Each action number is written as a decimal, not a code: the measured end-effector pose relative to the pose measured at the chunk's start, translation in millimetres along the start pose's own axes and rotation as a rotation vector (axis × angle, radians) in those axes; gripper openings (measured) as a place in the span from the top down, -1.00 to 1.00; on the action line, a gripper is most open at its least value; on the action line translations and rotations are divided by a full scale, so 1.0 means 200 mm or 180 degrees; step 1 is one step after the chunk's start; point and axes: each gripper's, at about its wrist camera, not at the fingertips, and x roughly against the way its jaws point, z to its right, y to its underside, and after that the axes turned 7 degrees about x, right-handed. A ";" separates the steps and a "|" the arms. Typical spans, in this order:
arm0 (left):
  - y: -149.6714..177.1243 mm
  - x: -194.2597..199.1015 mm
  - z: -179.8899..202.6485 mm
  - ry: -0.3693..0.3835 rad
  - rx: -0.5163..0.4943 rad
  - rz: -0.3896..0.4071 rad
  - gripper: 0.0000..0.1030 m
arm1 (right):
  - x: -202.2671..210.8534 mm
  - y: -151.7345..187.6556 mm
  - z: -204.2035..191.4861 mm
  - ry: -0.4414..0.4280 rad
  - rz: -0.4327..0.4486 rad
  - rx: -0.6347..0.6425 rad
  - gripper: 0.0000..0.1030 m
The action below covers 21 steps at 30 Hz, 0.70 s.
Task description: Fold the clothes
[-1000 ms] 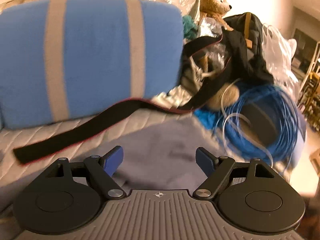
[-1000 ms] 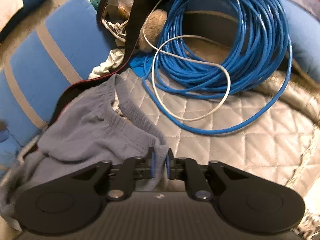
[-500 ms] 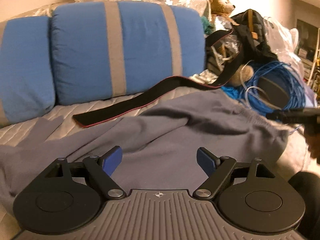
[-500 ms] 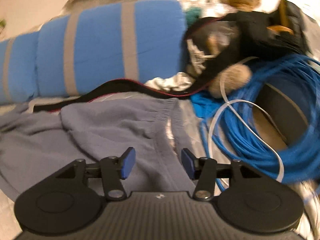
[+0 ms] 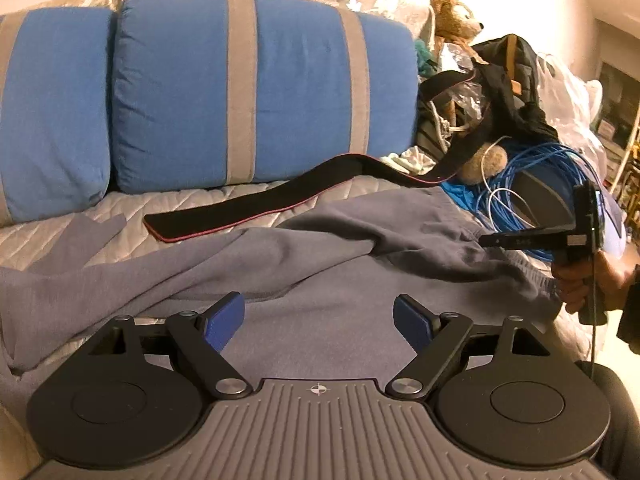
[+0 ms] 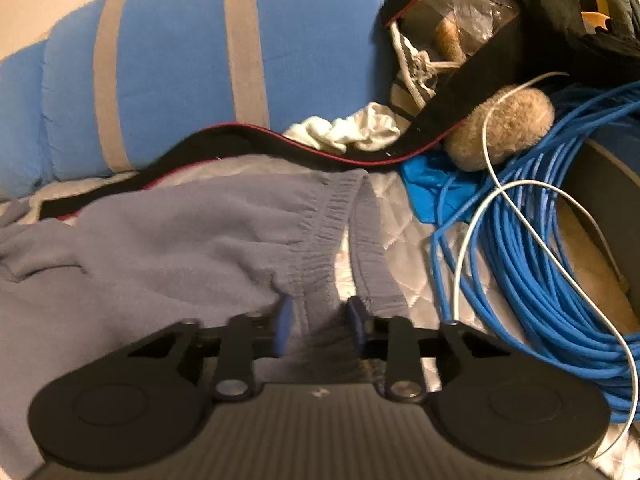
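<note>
Grey sweatpants [image 5: 320,264] lie spread and rumpled across the quilted sofa seat [image 5: 120,216]. My left gripper [image 5: 319,316] hovers open just above the middle of the cloth, with nothing between its blue pads [image 5: 224,320]. At the right edge of the left wrist view a hand holds my right gripper [image 5: 486,241] at the pants' waist end. In the right wrist view the right gripper [image 6: 320,320] has the elastic waistband [image 6: 320,232] bunched between its pads; its jaws are closing on it.
Blue cushions with grey stripes [image 5: 256,80] back the seat. A long black strap [image 5: 256,208] lies behind the pants. To the right sit a coil of blue cable [image 6: 520,264], a white cord [image 6: 480,216], a black bag [image 5: 516,92] and a teddy bear [image 5: 452,20].
The left view has swung left and pulled back, showing much more of the pants. The right gripper rolled level, let go of the waistband, opened wide, then closed on it again.
</note>
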 end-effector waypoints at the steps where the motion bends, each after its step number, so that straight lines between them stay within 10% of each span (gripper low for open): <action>1: 0.00 0.00 -0.01 -0.0008 0.0021 -0.0012 -0.58 | 0.00 0.00 0.00 0.0012 -0.0008 0.0007 0.72; 21: 0.00 -0.02 -0.06 -0.0079 0.0123 -0.0056 -0.58 | -0.10 -0.04 0.15 0.0380 -0.0285 -0.0213 0.78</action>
